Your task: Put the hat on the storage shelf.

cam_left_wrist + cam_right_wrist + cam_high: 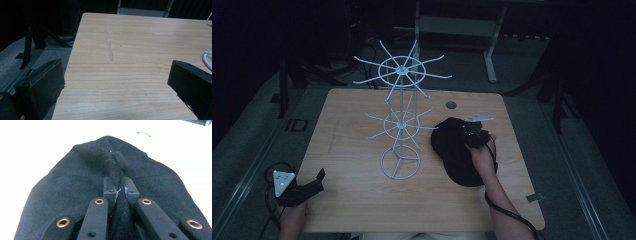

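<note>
- Fingers first: the left gripper (318, 176) has its two black jaws spread wide apart, and nothing sits between them. In the left gripper view, bare wood shows between the jaws.
- It rests low at the near left corner of the table (352, 200), well apart from everything else.
- Next, in the middle of the table, stands the white wire rack (401, 120). It has a round ring foot, a thin pole, and two wheels of arms that stick out like spokes. Every arm is bare.
- To the right of the rack lies the black hat (457, 155), soft and flat on the wood, just beside the rack's foot.
- Over the hat is the right gripper (475, 134). Its jaws are pinched tight on a little fold of the hat (117, 167), which bunches up between the black tips.
- So the grab looks done. I think lifting the hat and hanging it on one arm of the rack is all left to do.
- Pale wood with rounded corners makes the table top. It has a small round hole (451, 105) near the far edge and a faint grey streak (109, 47) on the left side.
- Around the table the room is very dark. Grey floor (257, 130) and some metal frame legs (493, 50) show behind.
</note>
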A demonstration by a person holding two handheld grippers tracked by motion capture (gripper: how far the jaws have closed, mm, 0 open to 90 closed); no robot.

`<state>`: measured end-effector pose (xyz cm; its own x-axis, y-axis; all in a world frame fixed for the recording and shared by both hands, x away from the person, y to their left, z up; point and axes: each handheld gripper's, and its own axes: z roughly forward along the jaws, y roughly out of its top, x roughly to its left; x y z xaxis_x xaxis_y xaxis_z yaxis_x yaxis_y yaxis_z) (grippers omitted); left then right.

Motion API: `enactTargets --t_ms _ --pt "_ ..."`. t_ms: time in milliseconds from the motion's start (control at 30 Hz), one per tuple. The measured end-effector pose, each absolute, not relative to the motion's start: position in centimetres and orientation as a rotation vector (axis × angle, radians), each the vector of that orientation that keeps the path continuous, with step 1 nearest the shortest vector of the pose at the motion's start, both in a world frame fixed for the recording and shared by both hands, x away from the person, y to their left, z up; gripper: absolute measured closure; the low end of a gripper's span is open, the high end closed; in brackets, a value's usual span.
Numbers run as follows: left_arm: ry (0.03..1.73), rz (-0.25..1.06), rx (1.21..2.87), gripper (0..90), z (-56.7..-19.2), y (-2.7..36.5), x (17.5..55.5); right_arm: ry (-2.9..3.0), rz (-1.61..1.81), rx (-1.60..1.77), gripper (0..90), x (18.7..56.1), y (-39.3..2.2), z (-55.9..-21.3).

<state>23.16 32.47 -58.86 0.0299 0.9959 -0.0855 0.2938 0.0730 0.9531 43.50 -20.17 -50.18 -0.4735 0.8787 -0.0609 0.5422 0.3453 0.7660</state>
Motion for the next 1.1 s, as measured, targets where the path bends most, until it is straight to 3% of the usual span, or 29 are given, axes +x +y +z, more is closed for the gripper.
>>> enactTargets --t_ms 533,1100 --pt "1.427 0.965 1.387 1.4 -58.8 32.4 23.2 1.938 1.18 1.164 84.9 38.4 -24.0 -45.3" --pt "1.429 0.968 1.393 1.4 -58.8 32.4 23.2 1.779 1.346 1.027 84.9 32.5 -27.1 -37.5"
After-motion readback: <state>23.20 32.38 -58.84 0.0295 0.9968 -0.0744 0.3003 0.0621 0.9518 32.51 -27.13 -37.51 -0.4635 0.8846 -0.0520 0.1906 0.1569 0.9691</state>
